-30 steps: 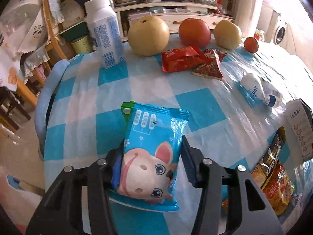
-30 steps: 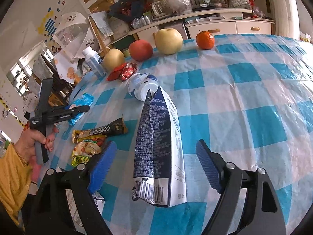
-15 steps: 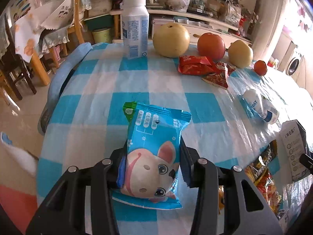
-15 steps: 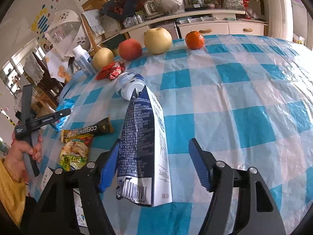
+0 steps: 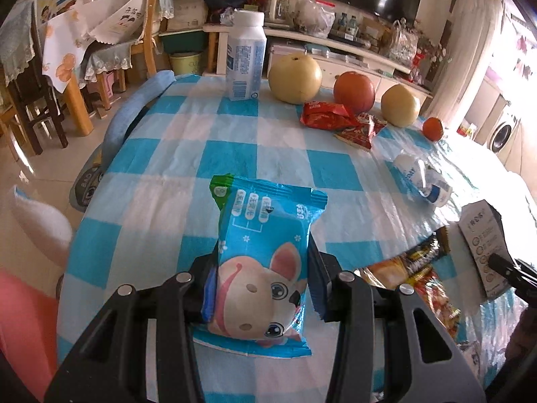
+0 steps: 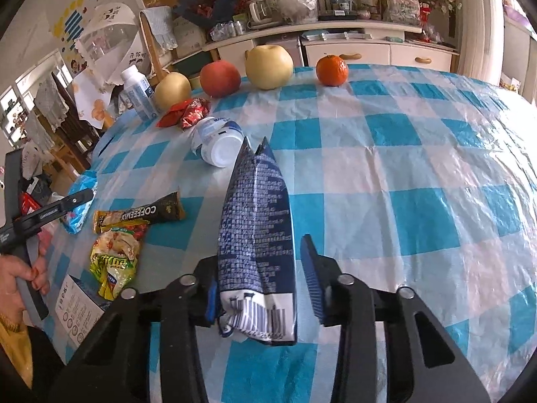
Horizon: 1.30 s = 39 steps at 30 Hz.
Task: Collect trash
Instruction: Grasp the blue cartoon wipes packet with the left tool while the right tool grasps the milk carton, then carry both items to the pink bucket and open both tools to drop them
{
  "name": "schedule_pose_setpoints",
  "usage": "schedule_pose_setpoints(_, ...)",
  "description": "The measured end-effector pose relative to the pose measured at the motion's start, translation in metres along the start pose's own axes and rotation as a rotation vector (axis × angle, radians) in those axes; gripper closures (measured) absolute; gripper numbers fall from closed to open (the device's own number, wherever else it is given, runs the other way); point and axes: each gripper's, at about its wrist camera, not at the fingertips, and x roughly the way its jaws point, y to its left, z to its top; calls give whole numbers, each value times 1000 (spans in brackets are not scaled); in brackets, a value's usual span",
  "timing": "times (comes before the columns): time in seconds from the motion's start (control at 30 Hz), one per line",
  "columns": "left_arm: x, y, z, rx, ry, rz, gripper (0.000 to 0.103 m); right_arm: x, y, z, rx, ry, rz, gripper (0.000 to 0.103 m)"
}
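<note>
Trash in the left claw: blue snack packet [image 5: 265,262] with a cartoon face sits between the fingers of the left claw [image 5: 260,282], both pads pressed to its sides; the packet's base looks to rest on the worktop [image 5: 161,208].
Trash in the right claw: dark blue printed pouch [image 6: 256,235] stands on edge inside the right claw [image 6: 261,285]; the left pad touches it, the right pad stands just apart, so the jaws are narrow but not fully closed on it.
Step in hand: judged as the grasp stage, one piece of litter per claw, the left grip made and the right grip nearly made.
Next move: likely needs the right claw to finish closing on the pouch, then both pieces lifted and carried to a bin; no bin shows in either view.
Nearby litter: coffee-mix sachet [image 6: 141,211] and a crumpled yellow-green wrapper [image 6: 115,255] lie near the worktop's edge, between the two claws.
Mid worktop: toppled white bottle [image 6: 218,141] and red wrappers [image 5: 339,119].
Far edge: upright white bottle [image 5: 243,63], pears, an apple [image 5: 354,90] and an orange [image 6: 331,70], not trash.
</note>
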Motion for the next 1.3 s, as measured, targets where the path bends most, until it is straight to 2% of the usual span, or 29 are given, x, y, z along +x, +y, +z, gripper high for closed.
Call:
schedule_pose_setpoints(0.07, -6, 1, -4, -17, -10, -3, 58, 0, -1, -1, 3, 5, 2, 70)
schedule_pose_setpoints(0.5, -43, 1, -38, -125, -63, -35, 58, -7, -1, -5, 18, -15, 80, 71)
schedule_pose_setpoints(0.8, -56, 3, -50, -111, -93, -57, 58, -24, 4, -8, 30, -75, 101, 71)
schedule_pose_setpoints(0.97, -67, 8, -53, -109, -115, -71, 58, -30, 2, -10, 81, -75, 151, 71)
schedule_pose_setpoints(1.1, -71, 13, -53, -109, -118, -68, 58, -35, 0, -11, 150, -72, 223, 71)
schedule_pose_setpoints(1.3, -80, 22, -53, -98, -130, -60, 58, -38, 15, -11, 202, -55, 295, 71)
